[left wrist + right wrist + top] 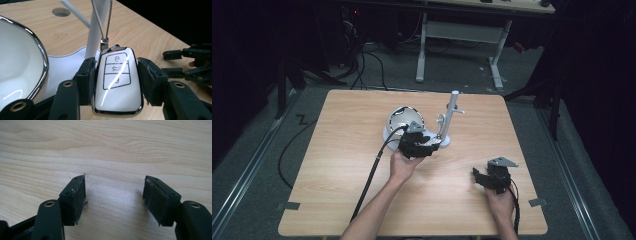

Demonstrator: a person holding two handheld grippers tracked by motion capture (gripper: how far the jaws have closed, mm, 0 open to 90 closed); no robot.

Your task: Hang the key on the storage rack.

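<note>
A white key fob (117, 82) with a chrome rim and three button outlines stands upright between the jaws of my left gripper (116, 72). Both pads press its sides, so the gripper is shut on it. A thin wire loop (101, 22) runs up from the fob's top alongside the white post (96, 27) of a stand. In the high view the left gripper (428, 142) sits at the stand's base, beside the post (452, 112). My right gripper (479, 176) rests open at the table's front right, with bare wood between its pads (113, 192).
A white bowl (15, 62) with a chrome rim sits on the stand's white base (65, 65), left of the fob, and appears in the high view as well (404, 120). The post carries short side pegs. A round hole (61, 11) is cut in the wooden tabletop (337, 165).
</note>
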